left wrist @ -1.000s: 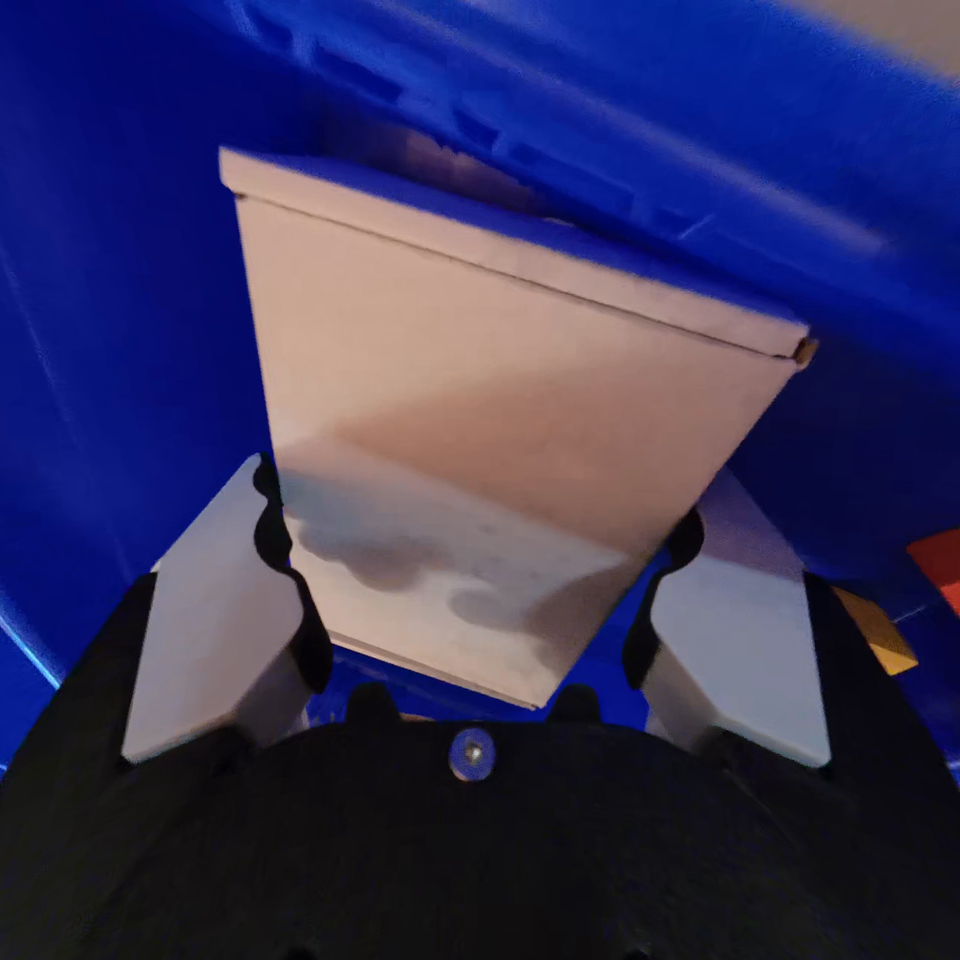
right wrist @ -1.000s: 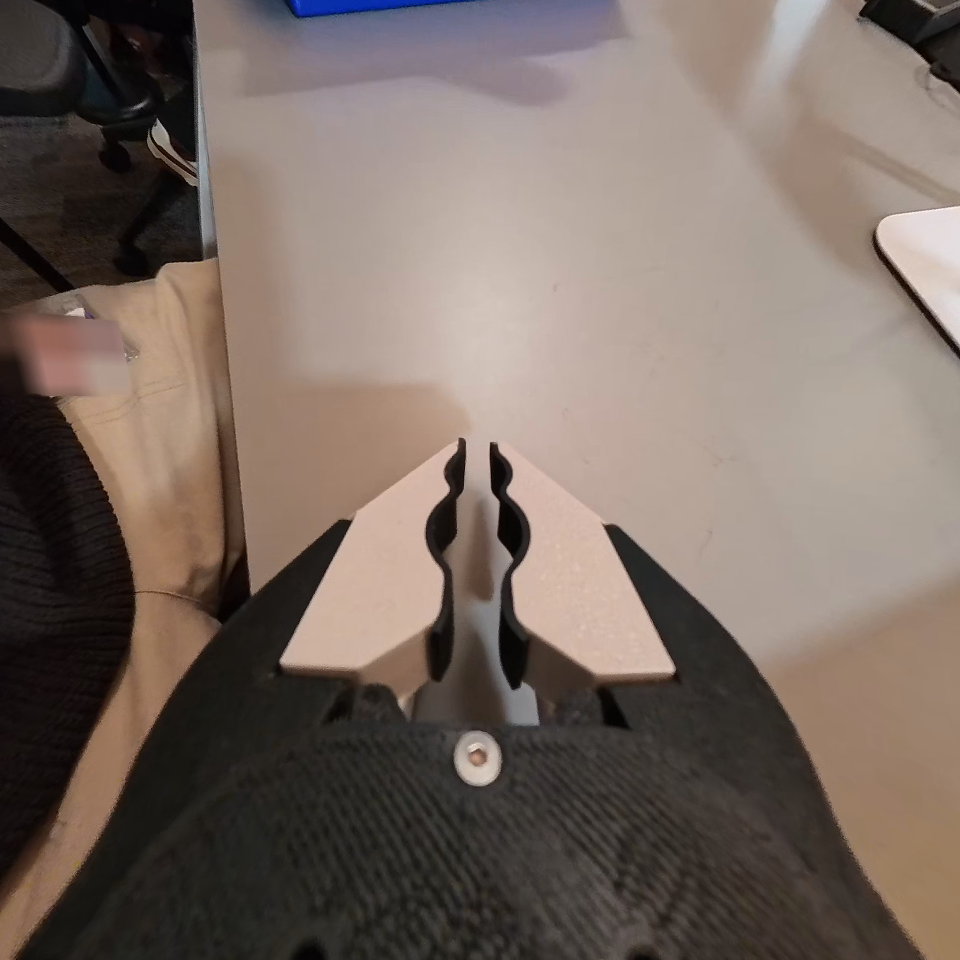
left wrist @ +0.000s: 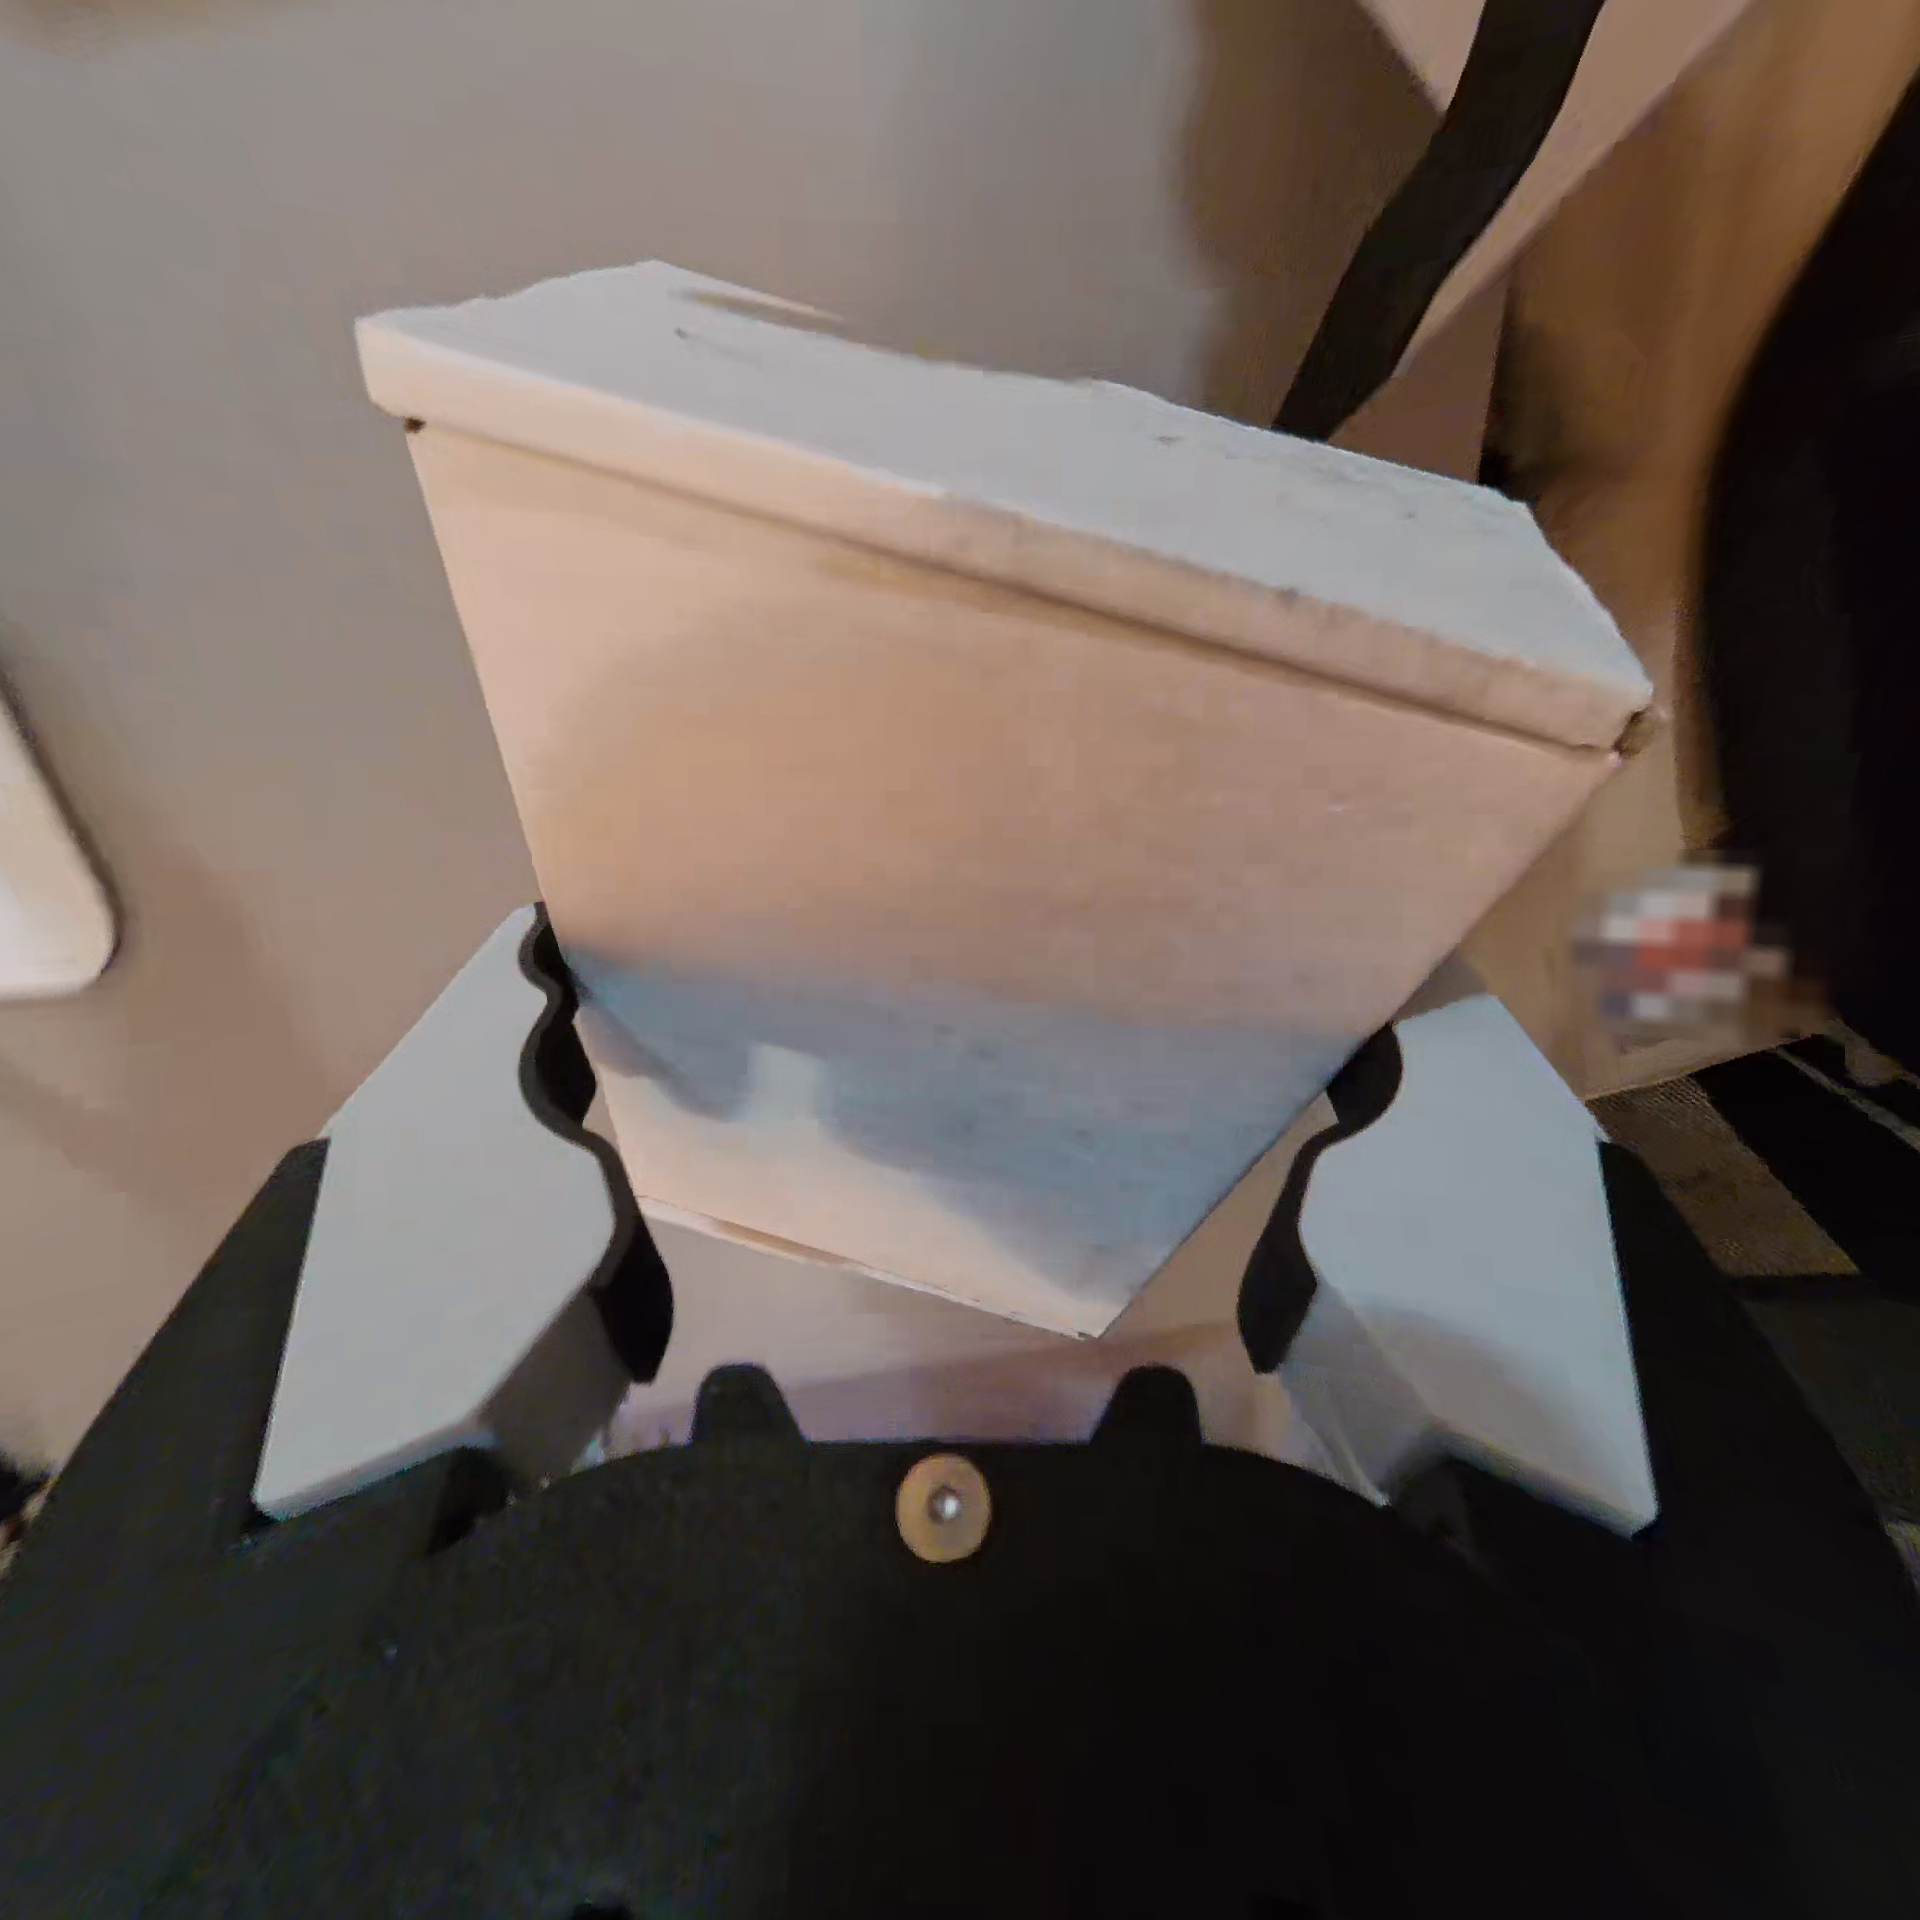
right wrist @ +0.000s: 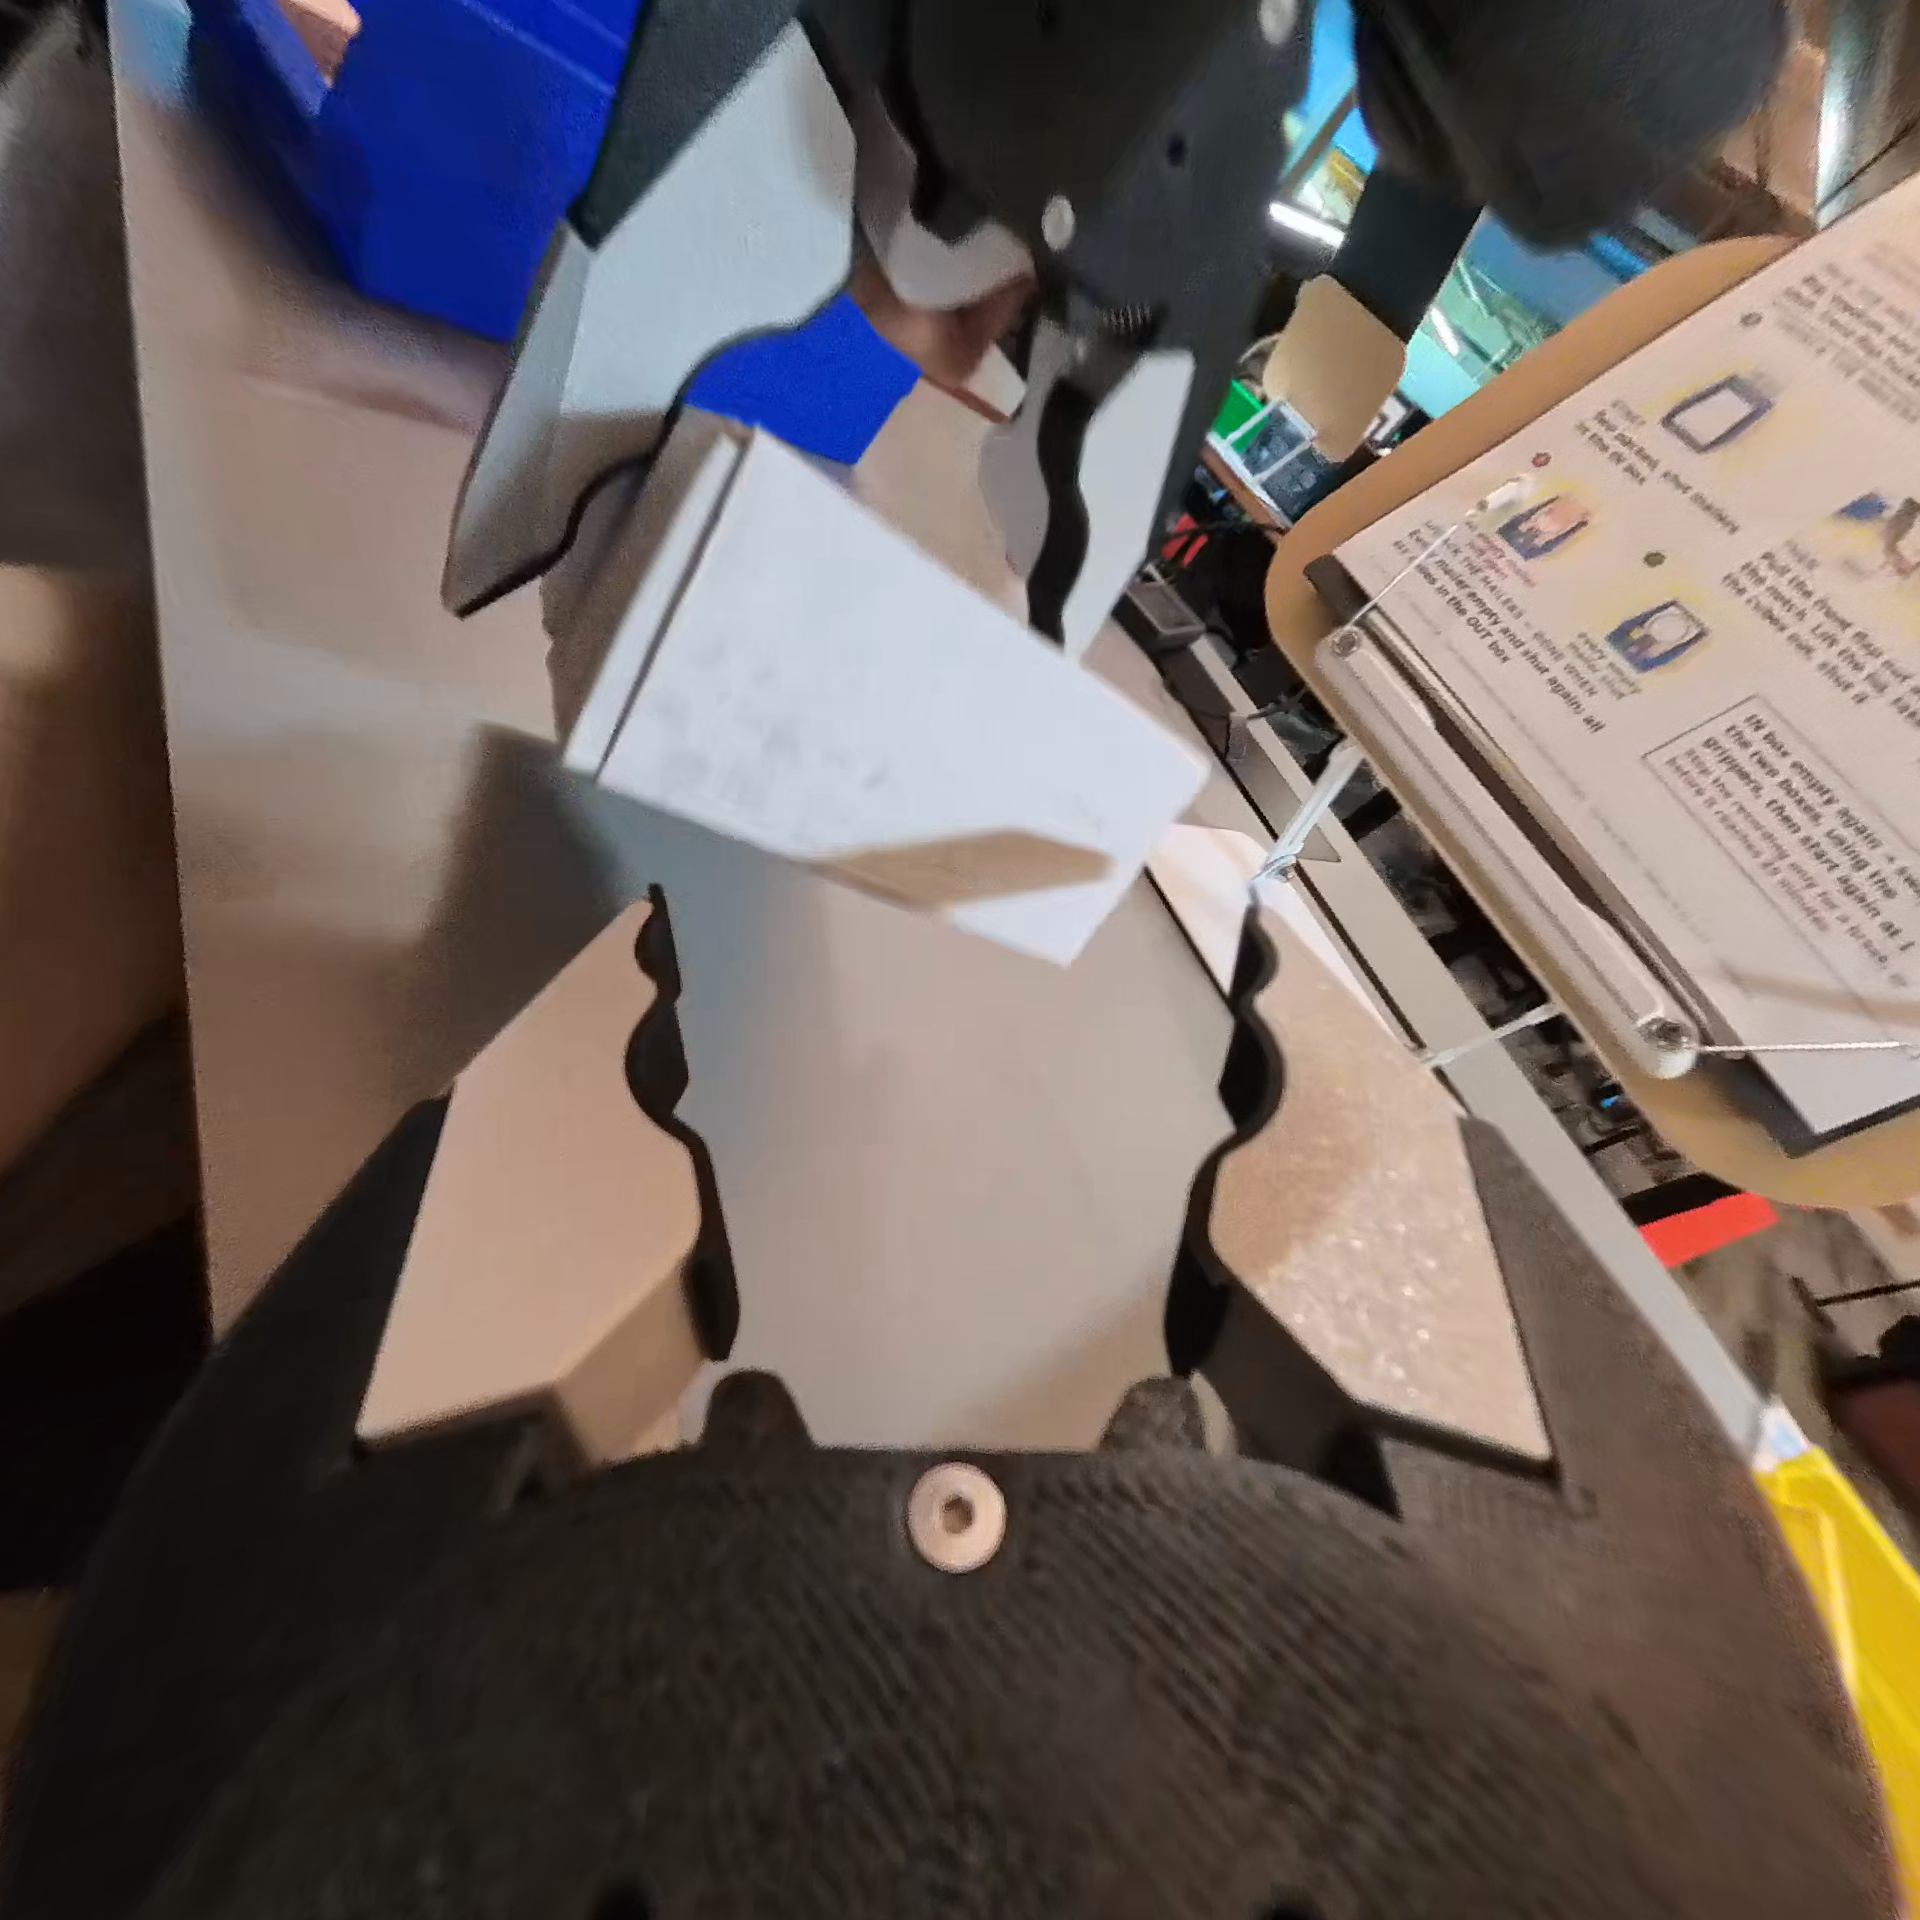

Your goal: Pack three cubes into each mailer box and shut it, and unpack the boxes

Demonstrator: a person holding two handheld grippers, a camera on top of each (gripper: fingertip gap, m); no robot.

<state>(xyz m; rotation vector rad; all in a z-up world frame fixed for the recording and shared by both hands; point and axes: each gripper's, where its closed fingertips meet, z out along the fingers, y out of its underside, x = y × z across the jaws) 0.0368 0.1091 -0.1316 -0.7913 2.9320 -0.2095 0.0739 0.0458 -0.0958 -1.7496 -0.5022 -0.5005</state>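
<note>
Through my left wrist camera, the left gripper [left wrist: 956, 1081] has its jaws clamped on the near end of a closed white mailer box [left wrist: 997, 790]; one finger [left wrist: 457, 1226] presses each side wall. The box juts forward out of the jaws with its lid shut, and its far end faces away from me. Past it I see the grey tabletop [left wrist: 260, 416], with a white rounded corner of something at the far left edge that I cannot identify. To the right of the jaws are tan trousers [left wrist: 1662, 364] and a black strap [left wrist: 1434, 208].

On my right wrist camera, the right gripper [right wrist: 951, 935] has its jaws wide apart with nothing between them, only bare tabletop [right wrist: 935, 1195] showing in the gap. Just beyond their tips hangs the mailer box [right wrist: 883, 717], tilted and clear of the tabletop, with a brown cardboard flap edge showing on the side nearest me. The left gripper [right wrist: 790, 499] comes down from above and grips it at its far end. Farther off, left of the jaws, stands a blue bin [right wrist: 457, 156]. To the right, a clipboard with a printed sheet [right wrist: 1662, 675] leans over the tabletop's edge, and a yellow object [right wrist: 1860, 1621] sits at the near right, partly cut off.
</note>
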